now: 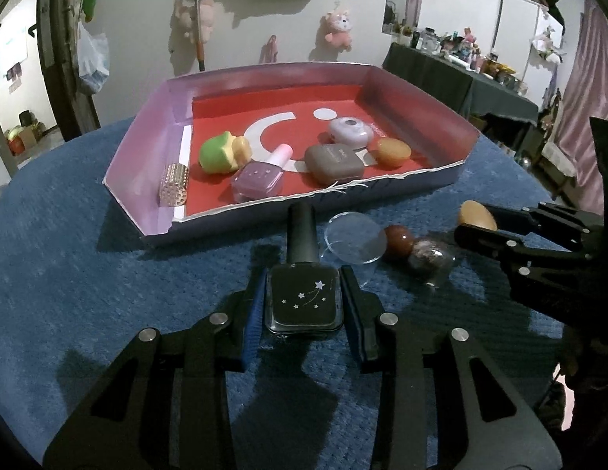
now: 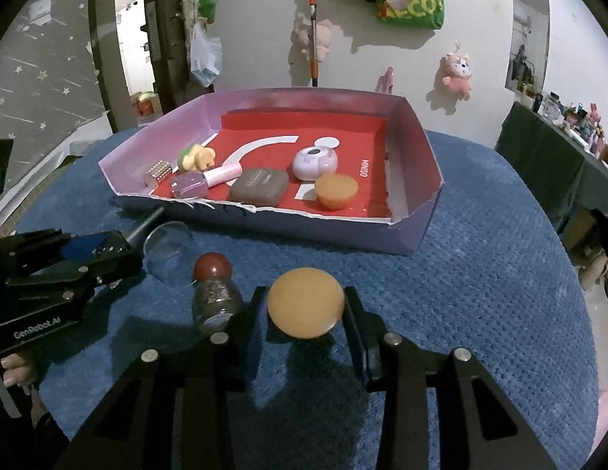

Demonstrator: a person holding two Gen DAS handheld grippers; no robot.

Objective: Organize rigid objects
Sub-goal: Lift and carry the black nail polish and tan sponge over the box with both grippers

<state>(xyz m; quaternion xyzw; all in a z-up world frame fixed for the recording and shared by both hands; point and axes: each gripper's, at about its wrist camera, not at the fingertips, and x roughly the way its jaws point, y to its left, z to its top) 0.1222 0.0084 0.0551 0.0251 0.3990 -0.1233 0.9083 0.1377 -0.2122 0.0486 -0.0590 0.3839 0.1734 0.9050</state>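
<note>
- Here, my left gripper [image 1: 304, 301] pinches the dark nail-polish bottle [image 1: 303, 297] by its square body, pads on both sides, the cap pointing at twelve o'clock toward the tray [image 1: 421, 192].
- My right gripper [image 2: 306, 307] is clamped on the orange round piece [image 2: 305, 302].
- At ten o'clock from that piece stands a small jar with a red ball top [image 2: 214, 293], and a clear disc [image 2: 167, 248] lies beyond it.
- Both held things are on the blue cloth [image 2: 480, 293], just outside the tray's near wall.
</note>
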